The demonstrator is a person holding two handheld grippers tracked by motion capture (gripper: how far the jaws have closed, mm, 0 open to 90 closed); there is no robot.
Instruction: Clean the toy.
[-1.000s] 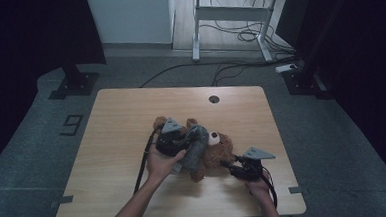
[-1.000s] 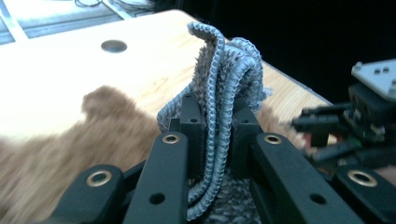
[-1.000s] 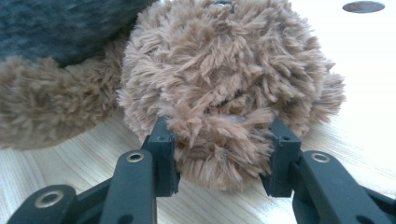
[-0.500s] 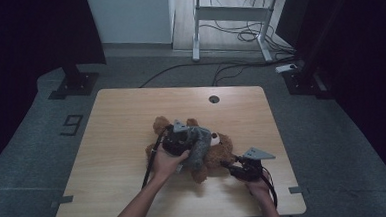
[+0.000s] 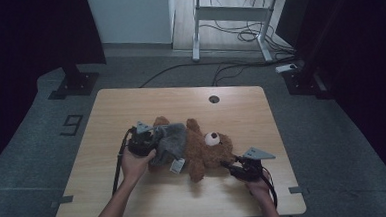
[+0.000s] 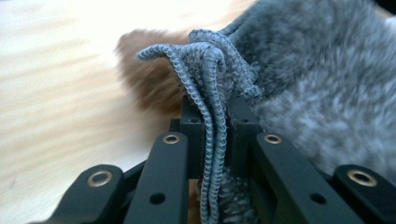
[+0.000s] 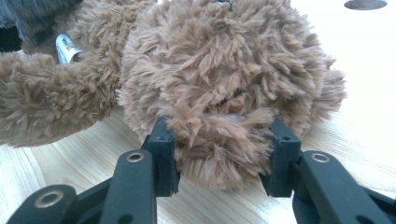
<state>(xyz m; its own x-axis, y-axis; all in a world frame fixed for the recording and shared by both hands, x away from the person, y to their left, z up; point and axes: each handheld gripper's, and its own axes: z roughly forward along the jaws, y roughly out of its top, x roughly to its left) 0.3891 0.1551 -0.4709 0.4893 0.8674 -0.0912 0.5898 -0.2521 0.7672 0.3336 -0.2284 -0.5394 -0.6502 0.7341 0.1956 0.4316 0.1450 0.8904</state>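
Since the earlier frames our left gripper has travelled leftward and lower across the pale wooden table, dragging the grey fuzzy knitted garment further down the body of the brown plush teddy bear; our right gripper has kept its place.

In the high view, we see the bear lying on its back near the table's middle, head toward our right gripper, the grey garment covering its lower body, a white tag hanging beside it.

In the left gripper view, our jaws are clamped tight on the garment's ribbed grey hem, which bunches above them, with the brown fur behind.

In the right gripper view, our jaws squeeze a tuft of the bear's head, one pad on each side, just above the tabletop.
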